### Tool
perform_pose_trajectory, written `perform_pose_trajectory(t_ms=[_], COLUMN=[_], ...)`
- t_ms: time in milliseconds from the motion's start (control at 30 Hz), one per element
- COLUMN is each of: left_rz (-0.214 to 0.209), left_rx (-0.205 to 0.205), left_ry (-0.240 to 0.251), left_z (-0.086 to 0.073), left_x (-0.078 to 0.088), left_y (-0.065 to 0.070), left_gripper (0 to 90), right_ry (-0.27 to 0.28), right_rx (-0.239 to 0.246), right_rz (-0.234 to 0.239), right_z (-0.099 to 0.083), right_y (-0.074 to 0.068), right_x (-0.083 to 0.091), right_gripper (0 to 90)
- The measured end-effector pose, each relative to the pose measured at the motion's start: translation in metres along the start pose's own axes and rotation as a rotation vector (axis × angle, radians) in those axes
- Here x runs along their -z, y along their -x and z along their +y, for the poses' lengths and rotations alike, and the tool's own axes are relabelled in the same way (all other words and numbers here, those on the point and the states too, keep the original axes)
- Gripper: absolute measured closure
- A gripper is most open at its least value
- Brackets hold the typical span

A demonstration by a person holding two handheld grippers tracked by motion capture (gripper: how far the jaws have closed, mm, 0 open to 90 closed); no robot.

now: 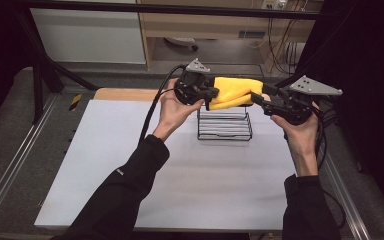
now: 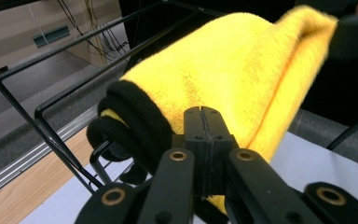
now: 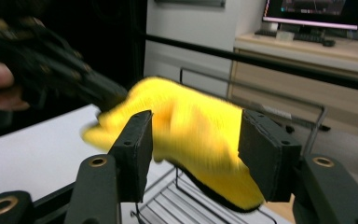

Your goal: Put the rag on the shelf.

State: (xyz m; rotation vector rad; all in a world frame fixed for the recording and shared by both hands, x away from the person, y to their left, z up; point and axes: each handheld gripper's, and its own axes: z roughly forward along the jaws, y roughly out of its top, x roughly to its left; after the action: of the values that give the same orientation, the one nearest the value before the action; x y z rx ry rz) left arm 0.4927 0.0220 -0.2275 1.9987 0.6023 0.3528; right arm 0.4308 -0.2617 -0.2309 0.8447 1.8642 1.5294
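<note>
A folded towel point(image 1: 232, 92) hangs above a wire rack point(image 1: 224, 125) at the far middle of the table point(image 1: 180, 185), with the left tongs point(image 1: 206, 93) at its left end and the right tongs point(image 1: 258, 98) at its right end.

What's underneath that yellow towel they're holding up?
A black wire rack stands on the white table right below the yellow towel. The towel hides the rack's top rail, so whether they touch is unclear.
</note>
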Motion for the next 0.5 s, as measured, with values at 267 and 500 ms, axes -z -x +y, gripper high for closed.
perform_pose_trajectory(t_ms=[267,500], left_rz=[0.005,0.018], left_rx=[-0.015,-0.016], left_ry=[0.0,0.002], left_z=[-0.015,-0.025], left_x=[-0.008,-0.016], left_y=[0.002,-0.001], left_gripper=[89.7,89.7], right_ry=[-0.103,-0.195], right_rx=[-0.062,-0.13], right_rz=[0.028,-0.001], right_z=[-0.004,-0.035], right_y=[-0.001,0.009], right_x=[-0.011,-0.025], right_gripper=[79.9,89.7])
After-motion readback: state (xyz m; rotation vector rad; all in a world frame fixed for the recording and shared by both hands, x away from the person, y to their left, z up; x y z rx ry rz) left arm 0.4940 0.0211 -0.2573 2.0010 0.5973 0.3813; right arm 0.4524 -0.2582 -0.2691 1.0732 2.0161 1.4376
